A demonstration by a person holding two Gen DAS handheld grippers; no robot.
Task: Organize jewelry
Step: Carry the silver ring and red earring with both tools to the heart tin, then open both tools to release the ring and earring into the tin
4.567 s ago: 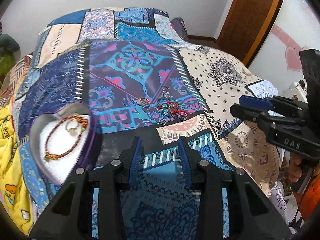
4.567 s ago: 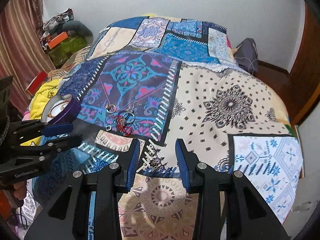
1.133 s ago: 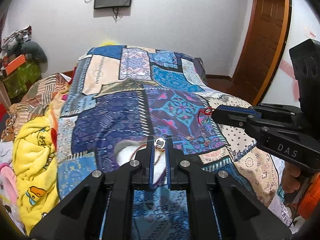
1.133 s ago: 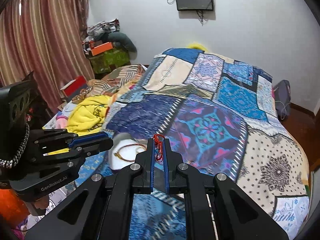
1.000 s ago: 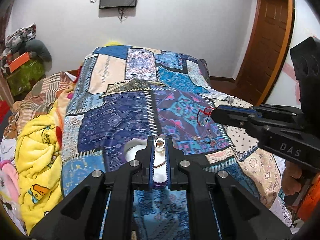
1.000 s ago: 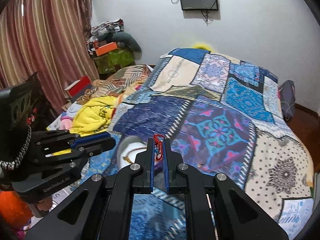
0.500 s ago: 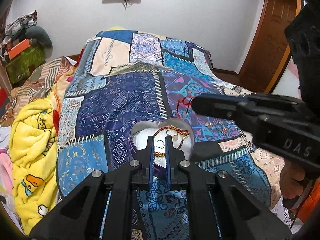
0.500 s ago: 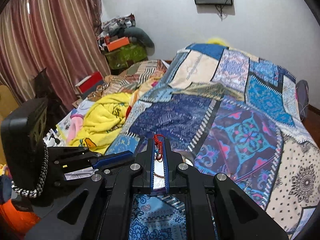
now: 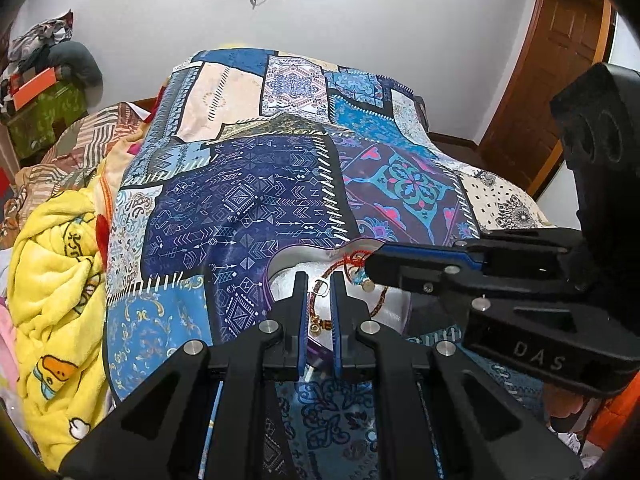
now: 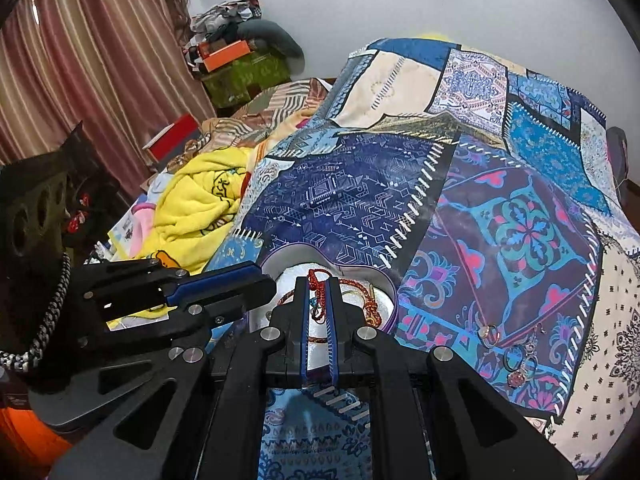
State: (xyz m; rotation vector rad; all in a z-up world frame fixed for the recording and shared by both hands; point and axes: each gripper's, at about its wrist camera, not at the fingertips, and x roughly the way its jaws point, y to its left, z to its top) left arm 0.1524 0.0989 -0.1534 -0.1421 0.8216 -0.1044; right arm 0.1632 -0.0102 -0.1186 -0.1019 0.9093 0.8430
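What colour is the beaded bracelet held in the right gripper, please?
Red beaded bracelet; the right wrist view shows it best.

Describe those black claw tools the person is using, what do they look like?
Both are matte black plastic with angular cut-out frames, round silver screw heads, and two slim fingers lined with blue pads. The left gripper shows a braided black-and-white cord and white lettering on its body in the right wrist view. The right gripper carries the raised letters DAS on its side. Something orange, perhaps clothing, shows behind each.

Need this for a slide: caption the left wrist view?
Left claw carries a ring over the heart-shaped box.
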